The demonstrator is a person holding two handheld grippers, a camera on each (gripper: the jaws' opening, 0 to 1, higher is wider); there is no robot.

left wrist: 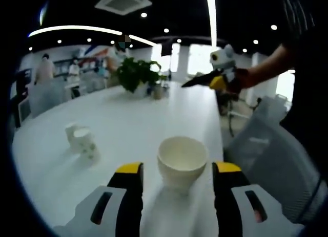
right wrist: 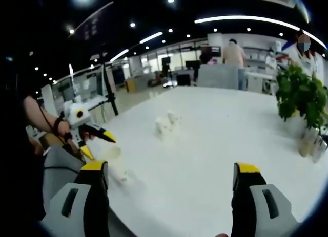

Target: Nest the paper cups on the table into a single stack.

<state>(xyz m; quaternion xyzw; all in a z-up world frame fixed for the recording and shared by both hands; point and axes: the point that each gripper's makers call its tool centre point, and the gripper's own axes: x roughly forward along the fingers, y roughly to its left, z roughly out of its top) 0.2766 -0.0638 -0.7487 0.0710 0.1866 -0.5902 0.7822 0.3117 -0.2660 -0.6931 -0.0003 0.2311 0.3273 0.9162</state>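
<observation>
While jaws stand apart: left gripper (left wrist: 177,183) straddles paper cup (left wrist: 182,163)
Right gripper (right wrist: 171,186): apart, empty
Risk: hard squeeze may crush cup

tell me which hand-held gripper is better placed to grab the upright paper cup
Left. The upright paper cup stands just ahead of the open left hand-held gripper, centred between its jaws. The right hand-held gripper is open over bare table, with that cup off to one side.

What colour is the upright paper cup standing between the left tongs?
The upright paper cup is plain white, with no pattern; the left gripper view shows it best.
</observation>
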